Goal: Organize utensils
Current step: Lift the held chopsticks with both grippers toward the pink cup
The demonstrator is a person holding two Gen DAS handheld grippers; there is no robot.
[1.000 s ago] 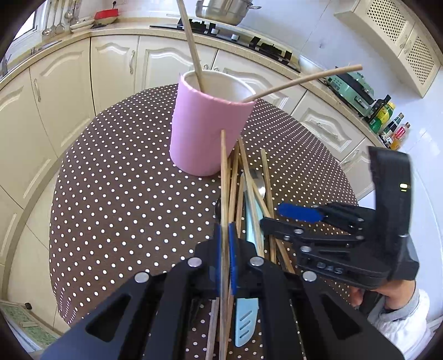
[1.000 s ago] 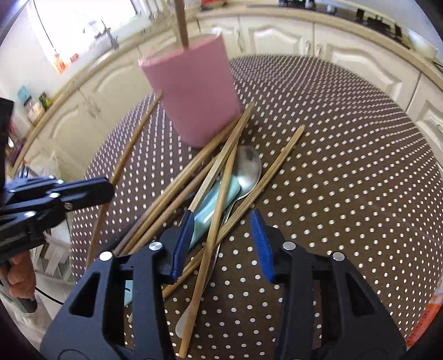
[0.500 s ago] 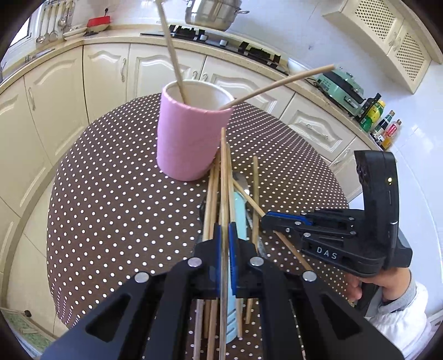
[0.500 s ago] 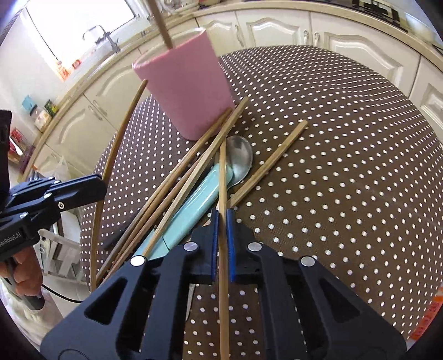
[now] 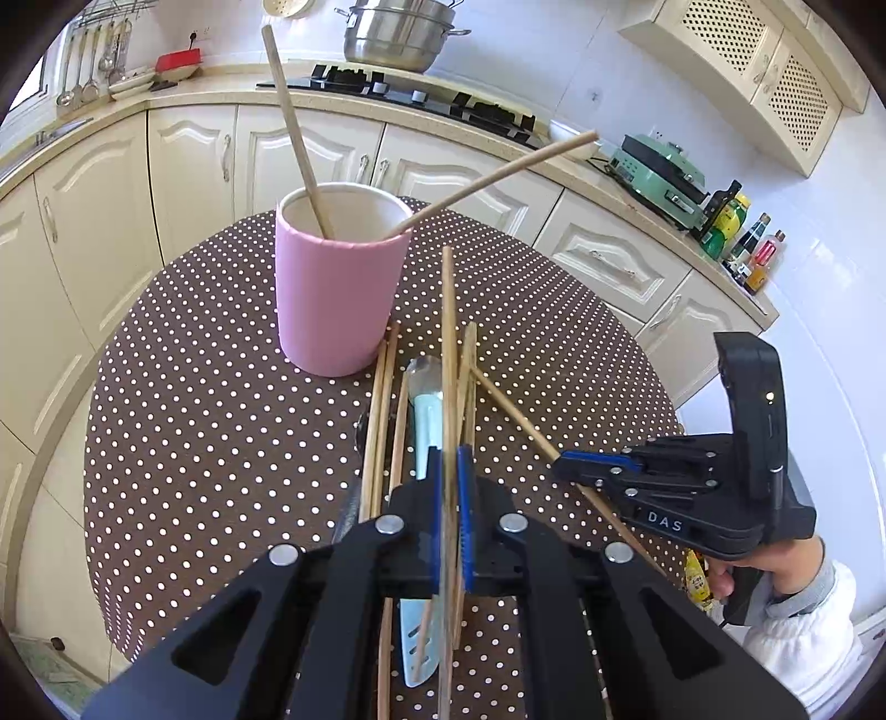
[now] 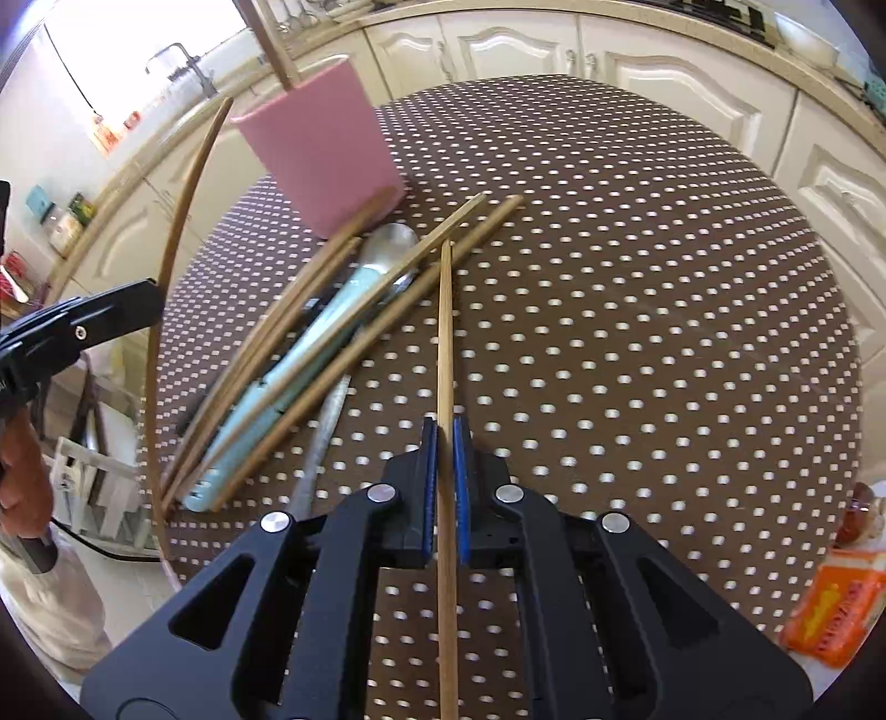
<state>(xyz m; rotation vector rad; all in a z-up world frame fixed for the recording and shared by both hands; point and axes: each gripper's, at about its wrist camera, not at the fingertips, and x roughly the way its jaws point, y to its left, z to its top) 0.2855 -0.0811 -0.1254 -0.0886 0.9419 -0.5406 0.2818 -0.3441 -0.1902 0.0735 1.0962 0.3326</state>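
A pink cup stands on the dotted table with two chopsticks leaning in it. Beside it lies a pile of several wooden chopsticks, a metal spoon and a teal-handled utensil. My left gripper is shut on one chopstick that points toward the cup, above the pile. My right gripper is shut on another chopstick, held just right of the pile. Each gripper shows in the other's view: the right gripper, the left gripper.
The round table has a brown dotted cloth. An orange packet lies off its near right edge. Cream cabinets ring the room, with a steel pot on the hob and bottles on the counter at right.
My right gripper closed on a chopstick from the pile and drew it off to the right. My left gripper, still gripping its chopstick, pulled back a little from the cup.
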